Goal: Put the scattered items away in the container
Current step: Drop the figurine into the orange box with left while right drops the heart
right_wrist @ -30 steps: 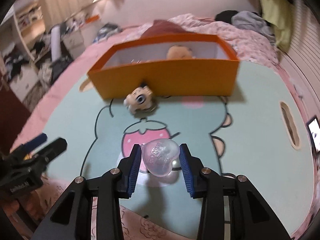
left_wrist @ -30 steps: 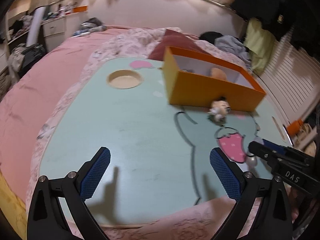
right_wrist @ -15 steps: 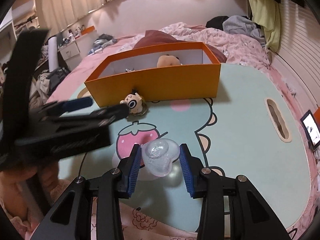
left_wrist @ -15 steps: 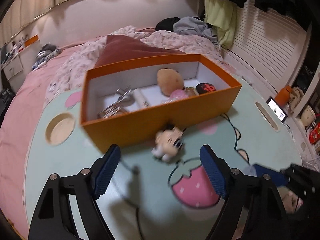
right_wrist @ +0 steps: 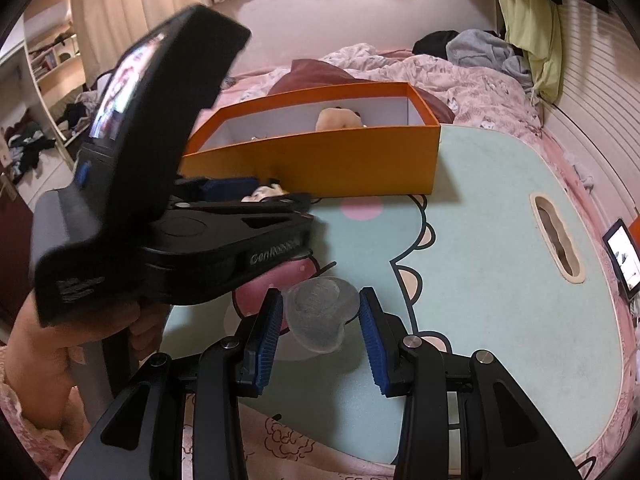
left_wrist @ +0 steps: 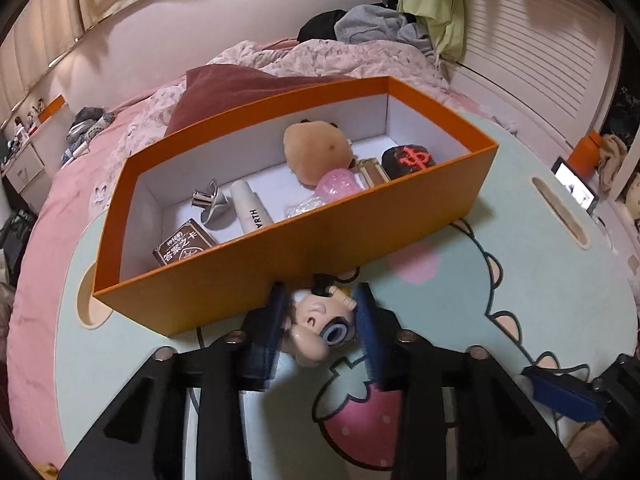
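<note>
a small big-eyed doll [left_wrist: 320, 326] is caught between the blue pads of the left tongs [left_wrist: 322, 328] as the jaws are closing, the pads seen at or very near its sides; it lies on the mint cartoon table [left_wrist: 520, 280], just in front of the near wall of the orange box [left_wrist: 280, 256]. the right tongs [right_wrist: 320, 320] are held narrowly apart around a clear heart-shaped plastic piece [right_wrist: 318, 314] above the strawberry print – both pads appear pressed to its edges.

the doll is judged light and hard, with a rounded, glossy head that could slip or twist out; a grip across the widest part of the head is thought safest. the clear piece looks thin, stiff and slick, best held by its opposite edges.

inside the white-lined box are seen a tan plush toy [left_wrist: 316, 150], a pink bumpy ball [left_wrist: 338, 186], a black disc with a red mark [left_wrist: 408, 159], a white tube [left_wrist: 252, 210], a metal clip [left_wrist: 212, 204], a dark printed card box [left_wrist: 184, 248] and a crinkled wrapper – room is judged to remain.
</note>
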Motion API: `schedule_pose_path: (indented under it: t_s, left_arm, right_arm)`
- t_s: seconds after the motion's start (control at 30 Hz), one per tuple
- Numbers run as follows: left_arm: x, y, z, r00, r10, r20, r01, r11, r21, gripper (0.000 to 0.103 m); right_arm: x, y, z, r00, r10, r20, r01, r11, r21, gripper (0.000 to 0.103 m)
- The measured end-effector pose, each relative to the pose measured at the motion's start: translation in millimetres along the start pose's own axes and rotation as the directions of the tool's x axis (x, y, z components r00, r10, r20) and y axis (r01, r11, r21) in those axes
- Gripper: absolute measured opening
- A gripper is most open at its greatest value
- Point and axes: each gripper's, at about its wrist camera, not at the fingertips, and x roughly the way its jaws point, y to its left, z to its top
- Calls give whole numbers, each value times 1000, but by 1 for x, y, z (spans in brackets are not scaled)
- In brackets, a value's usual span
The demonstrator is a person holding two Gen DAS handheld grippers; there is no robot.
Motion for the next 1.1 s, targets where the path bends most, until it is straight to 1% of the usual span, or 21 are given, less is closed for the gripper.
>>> schedule_pose_path:
  t_s: [0.13, 0.27, 0.33, 0.43, 0.57, 0.83, 0.97, 1.1]
  left_arm:
    - [-10, 9, -6, 1000, -16, 24, 17, 1000, -25, 34]
    - [-38, 20, -19, 994, -83, 72, 88, 994, -64, 34]
    - [-54, 23, -29, 990, -106, 97, 113, 991, -69, 34]
    - [-78, 26, -47, 984, -113, 137, 122, 991, -62, 34]
    - [-96, 33, -63, 980, -118, 159, 134, 986, -96, 34]
    - [-91, 37, -77, 985, -116, 130, 131, 985, -115, 34]
    - [-91, 39, -74, 982, -134, 131, 151, 981, -124, 34]
    - [-94, 41, -63, 980, -138, 141, 156, 980, -124, 34]
  right_arm:
    - [0, 0, -2, 1000, 1, 0, -1, 1000, 4, 38]
    - [-1, 1, -3, 1000, 0, 2, 0, 1000, 6, 38]
    - [0, 1, -3, 1000, 0, 1, 0, 1000, 4, 38]
    - [-2, 1, -4, 1000, -2, 5, 2, 1000, 0, 38]
    - [-2, 2, -3, 1000, -6, 3, 6, 1000, -7, 38]
    - [-2, 4, -1, 1000, -16, -2, 16, 1000, -19, 38]
    - [1, 8, 0, 999, -34, 0, 34, 999, -38, 38]
    - [0, 11, 3, 999, -43, 8, 43, 998, -53, 38]
